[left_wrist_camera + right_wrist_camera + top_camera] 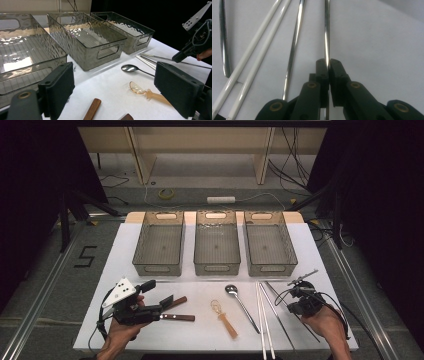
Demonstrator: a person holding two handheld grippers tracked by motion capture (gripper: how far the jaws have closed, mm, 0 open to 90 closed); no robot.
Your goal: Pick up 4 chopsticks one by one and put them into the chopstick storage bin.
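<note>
- The right gripper (pixel 327 62) has its black jaws pressed together on a thin metal chopstick (pixel 327 30), which runs straight up between the pads and on across the white table (pixel 382 50).
- In the high view that same right gripper (pixel 299 304) sits low at the table's right side, near the front edge, with the person's right hand (pixel 327 325) behind it.
- A second metal chopstick (pixel 293 50) lies just to the left of the clamped one, free on the table.
- Further left, a pair of white chopsticks (pixel 252 55) lies side by side, and the steel spoon (pixel 239 301) rests beside them.
- The left gripper (pixel 167 307) is over at the front left, jaws standing well apart with nothing between them.
- Its own view looks across the table between the two wide pads (pixel 60 87), with the amber plastic spoon (pixel 147 92) lying on the white top ahead.
- Two brown-handled pieces (pixel 176 310) lie right by the left gripper's jaws; touching or not, hard to tell.
- Three clear bins (pixel 216 242) stand in a row at the far side, well apart from both grippers.
</note>
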